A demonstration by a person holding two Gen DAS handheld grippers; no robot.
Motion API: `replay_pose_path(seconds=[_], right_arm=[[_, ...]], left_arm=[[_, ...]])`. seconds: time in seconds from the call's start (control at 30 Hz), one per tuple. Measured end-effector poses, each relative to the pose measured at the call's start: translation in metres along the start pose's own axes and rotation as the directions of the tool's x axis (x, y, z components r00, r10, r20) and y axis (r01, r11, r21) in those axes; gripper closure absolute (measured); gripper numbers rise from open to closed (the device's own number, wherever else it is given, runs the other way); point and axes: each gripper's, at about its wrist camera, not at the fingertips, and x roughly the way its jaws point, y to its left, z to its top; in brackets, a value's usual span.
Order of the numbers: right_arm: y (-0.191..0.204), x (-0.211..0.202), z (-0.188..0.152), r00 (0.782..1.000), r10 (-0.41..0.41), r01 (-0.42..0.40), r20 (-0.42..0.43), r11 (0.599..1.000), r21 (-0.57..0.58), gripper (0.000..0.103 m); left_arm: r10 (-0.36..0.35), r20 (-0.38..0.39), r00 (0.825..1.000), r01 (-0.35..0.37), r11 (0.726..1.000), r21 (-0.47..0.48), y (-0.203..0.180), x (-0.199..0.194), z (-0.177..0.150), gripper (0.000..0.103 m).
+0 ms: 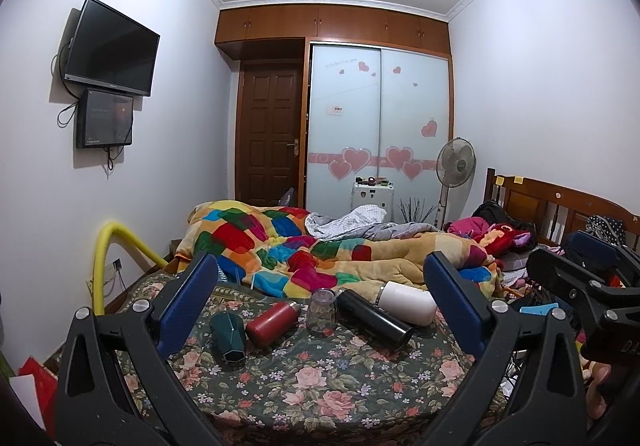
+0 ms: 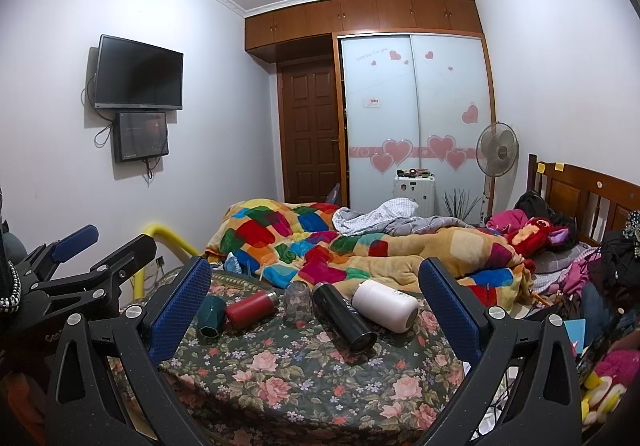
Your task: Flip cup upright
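Note:
A clear glass cup (image 1: 321, 310) stands upside down on the floral bedspread (image 1: 320, 378); it also shows in the right wrist view (image 2: 298, 302). A dark green faceted cup (image 1: 227, 334) lies on its side to its left, also in the right wrist view (image 2: 211, 316). A red flask (image 1: 273, 322), a black flask (image 1: 374, 318) and a white flask (image 1: 408, 302) lie on their sides around them. My left gripper (image 1: 320, 306) is open, empty, short of the cups. My right gripper (image 2: 316, 306) is open, empty, also short of them.
A colourful patchwork quilt (image 1: 304, 246) is heaped behind the cups. Clothes and toys (image 2: 600, 286) crowd the right side by the wooden headboard (image 1: 560, 205). A yellow padded rail (image 1: 105, 262) stands at the bed's left. The right gripper shows at the left view's right edge (image 1: 584, 278).

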Motion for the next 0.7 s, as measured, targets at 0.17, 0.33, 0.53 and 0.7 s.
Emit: replay_pose_path(seconds=[0.17, 0.33, 0.53, 0.7], right_arm=[[0.0006, -0.0001, -0.0001, 1.000, 0.000, 0.000, 0.000, 1.000, -0.001, 0.000], [-0.0026, 0.0032, -0.0028, 1.000, 0.002, -0.002, -0.003, 1.000, 0.000, 0.000], [-0.0019, 0.0031, -0.0028, 1.000, 0.001, -0.001, -0.005, 1.000, 0.000, 0.000], [-0.0017, 0.0043, -0.0053, 1.000, 0.000, 0.000, -0.010, 1.000, -0.001, 0.000]], left_arm=[[-0.001, -0.001, 1.000, 0.001, 1.000, 0.000, -0.0002, 0.0000, -0.0001, 0.000], [0.000, 0.000, 1.000, 0.000, 1.000, 0.000, -0.0003, -0.0001, -0.0006, 0.000], [0.000, -0.001, 1.000, 0.000, 1.000, 0.000, -0.0002, 0.0000, -0.0005, 0.000], [0.000, -0.007, 1.000, 0.000, 1.000, -0.001, 0.0024, 0.0038, -0.0039, 0.000]])
